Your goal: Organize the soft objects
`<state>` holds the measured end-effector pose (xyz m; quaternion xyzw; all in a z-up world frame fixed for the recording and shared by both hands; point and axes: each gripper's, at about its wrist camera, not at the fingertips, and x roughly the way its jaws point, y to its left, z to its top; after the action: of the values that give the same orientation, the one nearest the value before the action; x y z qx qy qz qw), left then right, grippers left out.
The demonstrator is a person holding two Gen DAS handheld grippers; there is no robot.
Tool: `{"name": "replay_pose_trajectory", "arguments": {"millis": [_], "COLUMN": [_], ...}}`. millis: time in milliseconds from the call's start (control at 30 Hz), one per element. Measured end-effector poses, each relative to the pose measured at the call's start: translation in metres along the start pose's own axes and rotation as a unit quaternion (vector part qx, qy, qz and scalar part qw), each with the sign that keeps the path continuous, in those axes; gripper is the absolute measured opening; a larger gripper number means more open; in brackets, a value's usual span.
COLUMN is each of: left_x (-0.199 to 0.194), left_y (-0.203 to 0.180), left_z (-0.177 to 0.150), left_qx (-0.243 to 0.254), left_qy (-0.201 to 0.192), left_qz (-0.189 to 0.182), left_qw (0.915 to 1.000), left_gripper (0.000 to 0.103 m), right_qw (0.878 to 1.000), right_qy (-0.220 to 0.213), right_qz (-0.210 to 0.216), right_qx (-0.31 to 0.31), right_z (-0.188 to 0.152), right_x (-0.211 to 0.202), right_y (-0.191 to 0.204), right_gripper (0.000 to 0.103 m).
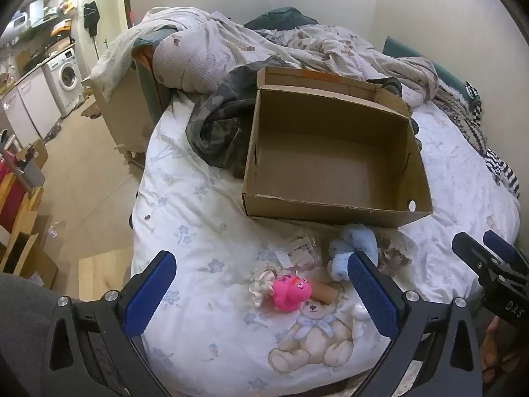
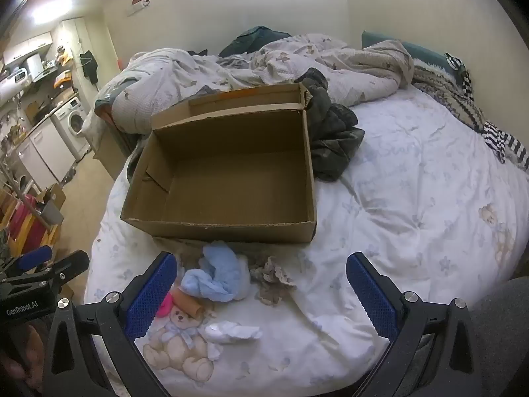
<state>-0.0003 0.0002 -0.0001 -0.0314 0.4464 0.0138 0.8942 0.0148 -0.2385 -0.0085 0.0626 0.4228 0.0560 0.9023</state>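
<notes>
An empty cardboard box (image 1: 334, 158) (image 2: 224, 172) sits open on the bed. In front of it lie a light blue fluffy cloth (image 1: 355, 248) (image 2: 220, 274), a pink soft toy (image 1: 291, 292) (image 2: 164, 304) with a brown tube beside it, a beige crocheted piece (image 2: 272, 279) (image 1: 395, 254), a small plastic packet (image 1: 299, 251) and a white cloth (image 2: 233, 330). My left gripper (image 1: 261, 294) hovers open above the pink toy, holding nothing. Open as well, my right gripper (image 2: 261, 297) hangs over the crocheted piece and holds nothing.
A dark camouflage garment (image 1: 220, 129) (image 2: 334, 135) lies beside the box. A crumpled duvet (image 1: 215, 49) and striped knits (image 2: 489, 129) cover the back of the bed. Left of the bed are floor, a washing machine (image 1: 66, 76) and cardboard boxes (image 1: 26, 251).
</notes>
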Motion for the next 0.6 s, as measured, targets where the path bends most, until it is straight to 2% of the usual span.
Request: {"name": "replay_pose_trajectory", "arguments": {"millis": [600], "left_x": [0.0000], "left_y": [0.0005], "left_z": [0.0002], "left_qx": [0.003], "left_qy": [0.003], "left_qz": [0.004], "left_qw": [1.0000], "left_gripper": [0.103], "right_qw": [1.000], "right_qy": [0.000], "right_qz": [-0.004], "right_qx": [-0.003], "right_z": [-0.0001], "right_x": [-0.0005], "right_y": [0.0004], "right_gripper": [0.103]}}
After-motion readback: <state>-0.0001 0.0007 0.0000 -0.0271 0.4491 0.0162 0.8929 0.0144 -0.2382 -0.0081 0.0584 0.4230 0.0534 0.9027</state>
